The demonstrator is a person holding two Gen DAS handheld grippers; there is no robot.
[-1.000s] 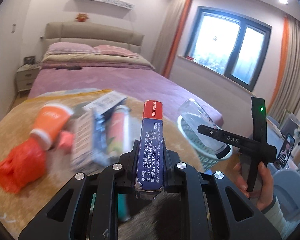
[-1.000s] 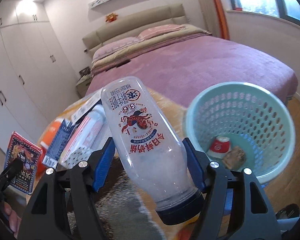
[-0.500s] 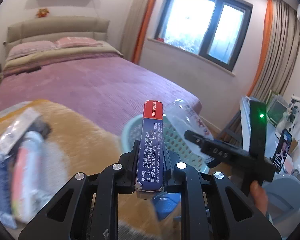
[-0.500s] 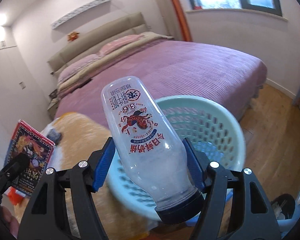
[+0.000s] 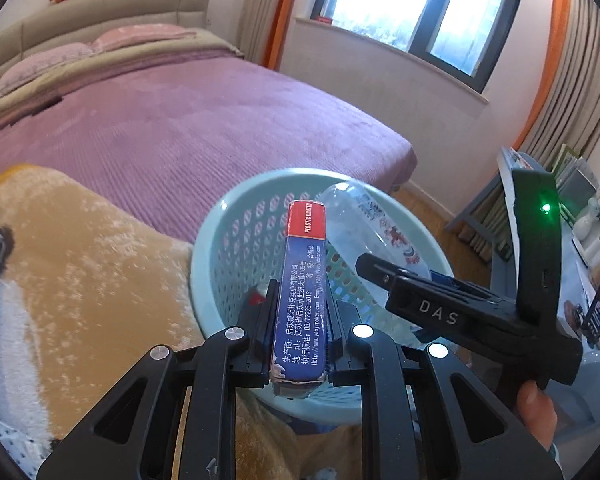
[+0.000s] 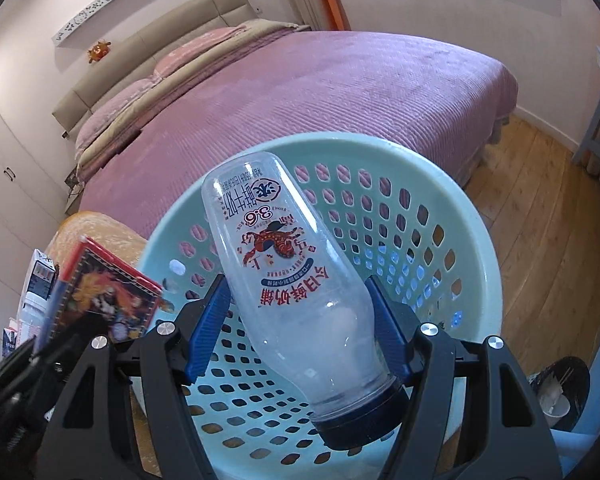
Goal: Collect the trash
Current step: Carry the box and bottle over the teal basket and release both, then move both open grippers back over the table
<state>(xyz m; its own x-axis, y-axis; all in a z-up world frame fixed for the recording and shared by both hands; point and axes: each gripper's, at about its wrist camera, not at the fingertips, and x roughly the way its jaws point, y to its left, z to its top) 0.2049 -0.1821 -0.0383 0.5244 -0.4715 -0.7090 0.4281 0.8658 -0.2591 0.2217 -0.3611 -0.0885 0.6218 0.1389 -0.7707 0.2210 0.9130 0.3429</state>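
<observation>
Over the perforated pale-green plastic basket [image 6: 488, 280] | left gripper [image 5: 298, 320] clamps blue-and-red card box [image 5: 300, 292] | right gripper [image 6: 300, 320] clamps clear plastic milk bottle [image 6: 292, 276] | best: lower inside the rim, then let go

Both wrist views look down, close; sharing basket [image 5: 204, 264].

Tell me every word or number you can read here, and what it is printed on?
"PLASTIC COATED": red end of the blue and red card box in the left gripper.
"QB/T2228-2013": same box, amid Chinese print.
"DAS": side of the black right gripper.
"3.6": upside down on the clear plastic milk bottle.
Bottle's finer print: too small.
Turquoise perforated basket: none.
</observation>
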